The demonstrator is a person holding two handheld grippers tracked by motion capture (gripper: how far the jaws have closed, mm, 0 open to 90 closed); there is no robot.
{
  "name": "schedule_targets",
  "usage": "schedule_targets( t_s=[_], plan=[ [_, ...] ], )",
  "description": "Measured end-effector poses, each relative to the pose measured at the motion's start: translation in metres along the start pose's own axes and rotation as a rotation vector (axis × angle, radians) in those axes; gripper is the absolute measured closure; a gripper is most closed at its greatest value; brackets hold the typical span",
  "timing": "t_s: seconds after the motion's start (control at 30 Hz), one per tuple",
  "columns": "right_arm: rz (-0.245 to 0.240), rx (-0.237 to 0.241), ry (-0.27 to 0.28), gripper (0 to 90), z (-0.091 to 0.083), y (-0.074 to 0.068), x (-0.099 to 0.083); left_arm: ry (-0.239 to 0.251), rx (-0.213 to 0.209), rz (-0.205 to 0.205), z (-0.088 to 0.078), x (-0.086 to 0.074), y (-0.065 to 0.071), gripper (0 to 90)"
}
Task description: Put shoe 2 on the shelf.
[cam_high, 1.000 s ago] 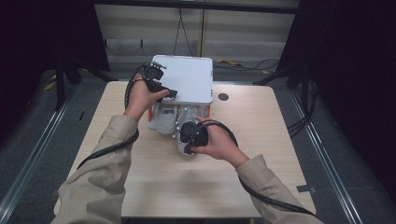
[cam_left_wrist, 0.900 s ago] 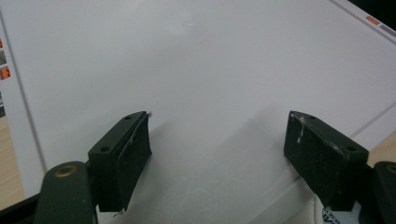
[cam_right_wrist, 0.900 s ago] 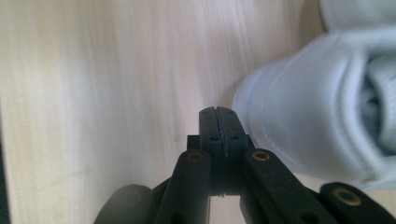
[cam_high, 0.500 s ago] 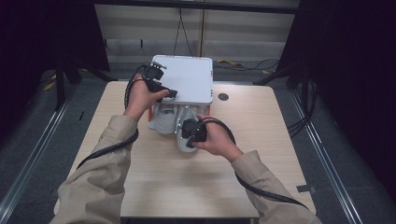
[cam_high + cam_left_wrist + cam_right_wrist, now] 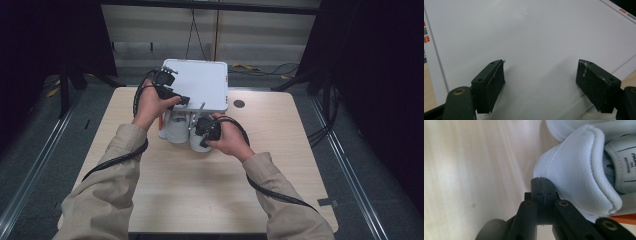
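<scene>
Resting beside the heel of a white shoe (image 5: 579, 175), the right hand-held gripper (image 5: 544, 182) has its jaws pressed together, empty. The left hand-held gripper (image 5: 541, 75) stands wide open over a white box lid (image 5: 200, 85) — both shoes sit on the counter (image 5: 200, 190) against the box.

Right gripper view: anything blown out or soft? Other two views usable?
Right gripper view: wooden table is overexposed and streaky, white shoe heel is fairly sharp, shut jaws are slightly soft up close. Left gripper view: white lid is evenly lit with faint shadows beside the open jaws. High view: table is well lit, surroundings fall to near black.
</scene>
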State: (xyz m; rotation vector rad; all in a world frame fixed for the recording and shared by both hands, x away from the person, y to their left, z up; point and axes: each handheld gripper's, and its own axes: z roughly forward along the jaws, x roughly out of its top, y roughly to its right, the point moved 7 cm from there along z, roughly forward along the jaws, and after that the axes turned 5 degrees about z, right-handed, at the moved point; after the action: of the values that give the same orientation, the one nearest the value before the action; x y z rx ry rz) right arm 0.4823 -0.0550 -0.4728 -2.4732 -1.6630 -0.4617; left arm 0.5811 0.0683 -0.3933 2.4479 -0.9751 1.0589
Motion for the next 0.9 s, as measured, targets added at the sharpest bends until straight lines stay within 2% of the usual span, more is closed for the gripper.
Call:
schedule_targets(
  t_s=[0.37, 0.6, 0.63, 0.67, 0.8, 0.9],
  plan=[
    [0.033, -0.027, 0.011, 90.0, 0.003, 0.015, 0.004, 0.005, -0.001, 0.000, 0.000, 0.000, 0.000, 22.6],
    [0.054, -0.019, 0.023, 90.0, 0.006, 0.016, 0.007, 0.007, -0.001, 0.000, 0.000, -0.001, 0.000, 22.7],
    [0.041, -0.020, 0.026, 90.0, 0.007, 0.018, 0.008, 0.010, -0.002, -0.001, 0.000, -0.001, 0.000, 22.7],
    [0.055, -0.019, 0.023, 90.0, 0.007, 0.017, 0.009, 0.012, -0.003, -0.001, 0.000, -0.001, 0.000, 22.7],
    [0.040, -0.028, 0.029, 90.0, 0.008, 0.021, 0.011, 0.013, -0.002, -0.004, 0.000, -0.001, 0.001, 22.7],
    [0.058, -0.020, 0.028, 90.0, 0.009, 0.021, 0.012, 0.012, -0.002, -0.004, 0.000, 0.000, 0.000, 22.7]
  ],
)
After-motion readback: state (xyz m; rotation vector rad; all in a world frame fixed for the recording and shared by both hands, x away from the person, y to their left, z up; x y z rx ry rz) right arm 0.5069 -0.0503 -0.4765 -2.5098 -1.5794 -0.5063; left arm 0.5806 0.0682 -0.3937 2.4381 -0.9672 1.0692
